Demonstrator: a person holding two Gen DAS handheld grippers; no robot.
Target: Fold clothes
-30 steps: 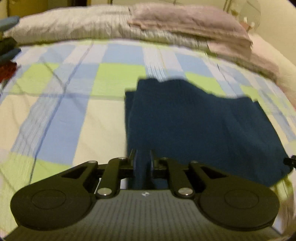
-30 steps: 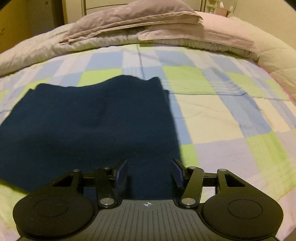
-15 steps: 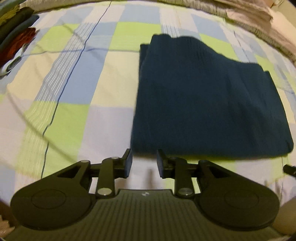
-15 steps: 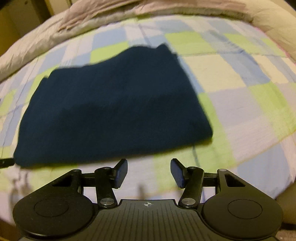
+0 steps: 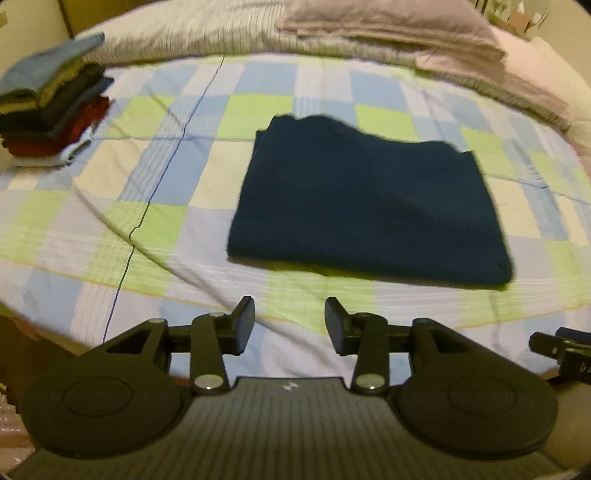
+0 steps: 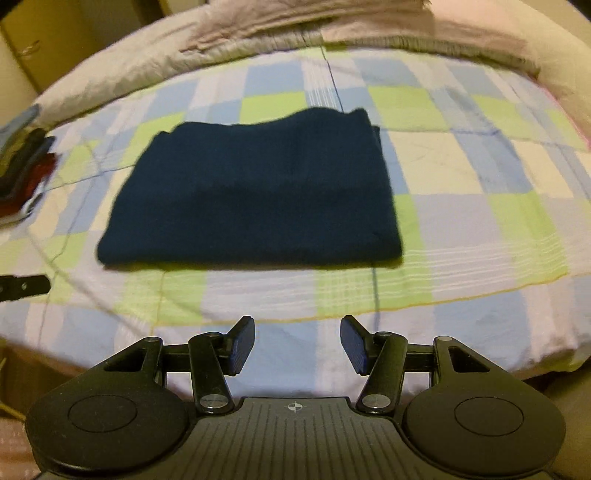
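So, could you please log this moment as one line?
left gripper: open, just opened, empty | right gripper: open, empty | navy garment: folded on bed

So the count: one folded navy garment (image 5: 369,206) lying flat on the bed, straight ahead of both tools and touching neither.

Two tools total. The left tool (image 5: 290,325) has two fingers, spread with nothing between them, and they've just been opening. Same finger count on the right tool (image 6: 297,345), also apart and empty.

One stack of folded clothes (image 5: 51,110) far off to the left of the left tool. I make out roughly five or six layers, too blurry to be sure.

One checked bedspread (image 5: 147,206) under everything. Ahead, past the garment, one pillow (image 5: 388,22) that I can tell.
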